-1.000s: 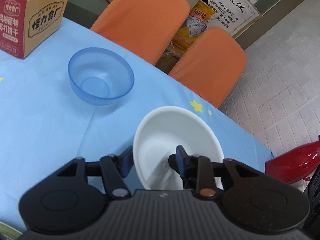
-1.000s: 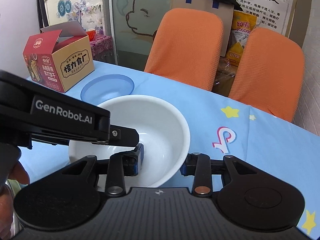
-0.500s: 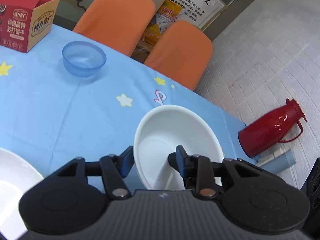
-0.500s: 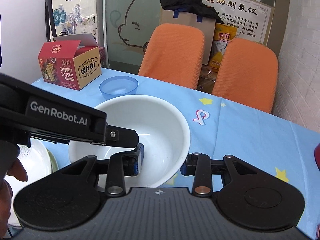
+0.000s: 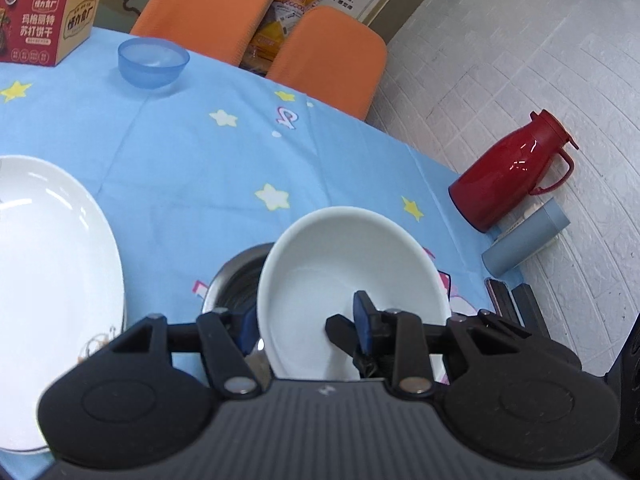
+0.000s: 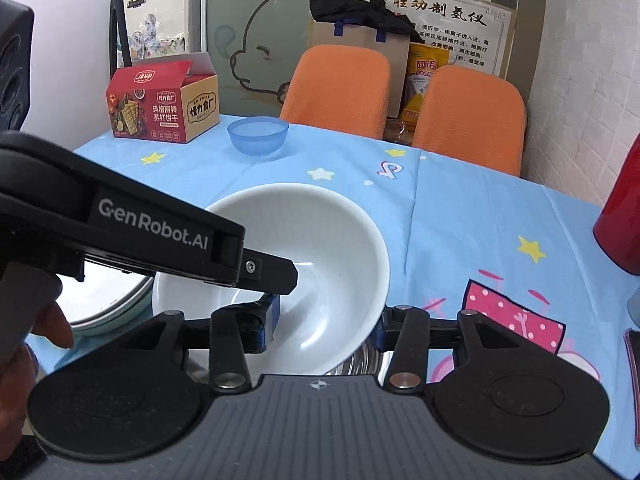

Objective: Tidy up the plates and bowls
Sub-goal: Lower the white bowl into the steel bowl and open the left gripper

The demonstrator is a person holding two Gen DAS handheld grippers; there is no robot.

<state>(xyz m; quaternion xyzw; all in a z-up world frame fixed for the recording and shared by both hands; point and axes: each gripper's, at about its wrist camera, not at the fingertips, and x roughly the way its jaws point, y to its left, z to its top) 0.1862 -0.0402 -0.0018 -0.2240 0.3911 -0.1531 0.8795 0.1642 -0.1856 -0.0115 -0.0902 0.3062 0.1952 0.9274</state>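
A white bowl (image 5: pixel 348 264) is held between both grippers, just above a steel bowl (image 5: pixel 236 280) on the blue tablecloth. My left gripper (image 5: pixel 304 320) is shut on the bowl's rim, one finger inside and one outside. My right gripper (image 6: pixel 326 320) is shut on the opposite rim of the white bowl (image 6: pixel 304 236). The steel bowl shows under it in the right wrist view (image 6: pixel 368 360). A large white plate (image 5: pixel 52 264) lies at the left. A blue plastic bowl (image 5: pixel 152 62) stands far back, also in the right wrist view (image 6: pixel 258 134).
A red biscuit box (image 6: pixel 160 106) stands at the table's back left. Two orange chairs (image 6: pixel 340 84) stand behind the table. A red thermos (image 5: pixel 516 168) and a grey cylinder (image 5: pixel 524 242) lie at the right. A dark phone (image 6: pixel 632 364) lies at the right edge.
Both grippers have carried the white bowl back toward the near side of the table. It now hangs over the steel bowl, and the white plate has come into view at the left.
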